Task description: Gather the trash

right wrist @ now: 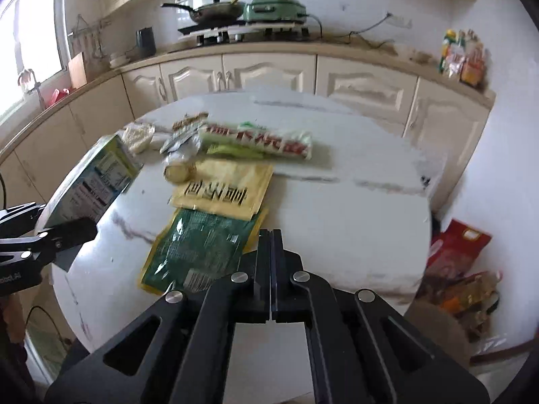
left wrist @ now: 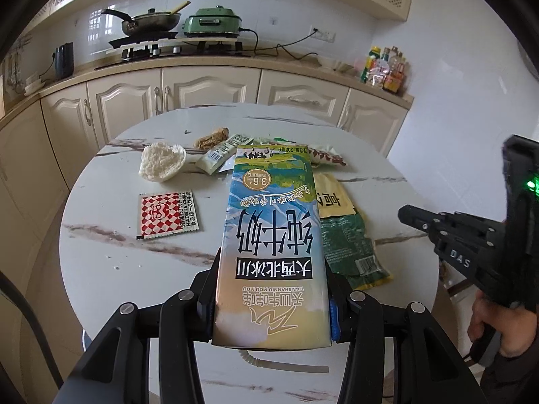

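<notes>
left gripper holding milk carton; right gripper closed and empty

the left gripper (left wrist: pixel 273 306) is clamping a flattened milk carton (left wrist: pixel 273 235) between its two fingers, partly open to the width of the carton. the carton is pointing away from the gripper, raised over the round marble table (left wrist: pixel 111 262) — its printed face is turned toward the camera.

the right gripper (right wrist: pixel 271 245) is standing with its jaws fully together and nothing between them. it is hovering above the near edge of the table, just right of a green packet (right wrist: pixel 198 252). a hand (left wrist: pixel 488 316) is gripping its handle at the right of the left wrist view.

the remaining trash is lying on the table:
- a red-and-white checked sachet (left wrist: pixel 166 215), left of the carton
- a white crumpled piece (left wrist: pixel 161 165), far left
- a brown lump (left wrist: pixel 210 138) and a pale sachet (left wrist: pixel 219 156), far centre
- a yellow packet (right wrist: pixel 224 192), touching the far end of the green packet
- a long white-and-red wrapper (right wrist: pixel 259 141), beyond the yellow packet

a red bag (right wrist: pixel 454 249) is sitting on the floor at the right — beside the table.
</notes>
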The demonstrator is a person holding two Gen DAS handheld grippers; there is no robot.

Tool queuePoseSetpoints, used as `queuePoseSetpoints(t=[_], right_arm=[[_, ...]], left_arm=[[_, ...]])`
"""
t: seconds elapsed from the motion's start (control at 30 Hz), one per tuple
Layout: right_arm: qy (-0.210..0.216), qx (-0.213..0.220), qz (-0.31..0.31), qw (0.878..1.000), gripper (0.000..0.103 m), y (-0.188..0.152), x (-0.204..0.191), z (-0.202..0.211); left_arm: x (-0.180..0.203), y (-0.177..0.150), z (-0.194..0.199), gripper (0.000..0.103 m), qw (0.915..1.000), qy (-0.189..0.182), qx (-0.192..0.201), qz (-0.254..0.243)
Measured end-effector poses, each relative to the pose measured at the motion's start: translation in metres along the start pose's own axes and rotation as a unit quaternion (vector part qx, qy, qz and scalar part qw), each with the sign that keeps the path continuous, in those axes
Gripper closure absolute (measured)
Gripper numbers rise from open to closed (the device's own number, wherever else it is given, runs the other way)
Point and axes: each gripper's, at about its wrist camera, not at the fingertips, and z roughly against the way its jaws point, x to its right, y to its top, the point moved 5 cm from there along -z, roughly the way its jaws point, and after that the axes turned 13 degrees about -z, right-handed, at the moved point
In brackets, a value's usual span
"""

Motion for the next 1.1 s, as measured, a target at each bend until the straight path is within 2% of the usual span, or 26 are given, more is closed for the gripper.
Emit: queuePoseSetpoints(t=[0.1,0.17,0.2,0.23,0.3,0.37,0.4,0.5,0.6,0.67,0.73,0.77,1.1], right_arm=[[0.029,-0.027,-0.025,0.999,0.101,-0.003,-0.005,-0.011],[0.045,-0.037,-0.036,0.998,0.076,-0.010,-0.016,-0.015],[0.043,-0.037,-0.032,0.998,0.040,-0.013,-0.023,-0.017],[0.034,-0.034,-0.016,0.999,0.023,-0.018,-0.034,-0.019],[0.024,-0.028,0.010,0.999,0.027,-0.024,-0.048,-0.016],[0.029,-0.043,0.024,0.998,0.029,-0.028,-0.060,-0.023],[0.015,-0.048,0.034,0.998,0.029,-0.029,-0.063,-0.029],[0.003,-0.054,0.046,0.997,0.033,-0.027,-0.061,-0.038],[0.009,-0.061,0.067,0.996,0.031,-0.028,-0.057,-0.045],[0.025,-0.063,0.061,0.996,0.034,-0.028,-0.054,-0.047],[0.029,-0.059,0.062,0.996,0.045,-0.029,-0.054,-0.045],[0.029,-0.057,0.063,0.996,0.046,-0.030,-0.055,-0.044],[0.024,-0.038,0.054,0.998,0.048,-0.037,-0.055,-0.029]], left_arm=[[-0.003,-0.007,-0.004,0.059,0.9999,-0.002,-0.012,0.004],[-0.004,-0.010,-0.004,0.059,0.9999,0.002,-0.014,0.007],[-0.005,-0.013,-0.004,0.059,0.9999,0.000,-0.016,0.005],[-0.005,-0.014,-0.003,0.059,0.9999,0.000,-0.016,0.005],[-0.009,-0.016,0.001,0.059,0.9999,0.004,-0.015,0.006],[-0.014,-0.018,0.005,0.059,0.9999,0.005,-0.013,0.010],[-0.017,-0.019,0.008,0.059,0.9998,0.009,-0.012,0.010],[-0.021,-0.025,0.015,0.059,0.9999,0.009,-0.009,0.011],[-0.022,-0.028,0.017,0.059,0.9999,0.006,-0.009,0.013],[-0.022,-0.029,0.015,0.059,0.9998,0.003,-0.012,0.014],[-0.021,-0.029,0.013,0.059,0.9998,-0.002,-0.013,0.012],[-0.021,-0.029,0.013,0.059,0.9998,-0.001,-0.013,0.012],[-0.016,-0.026,0.011,0.059,0.9999,-0.006,-0.013,0.003]])
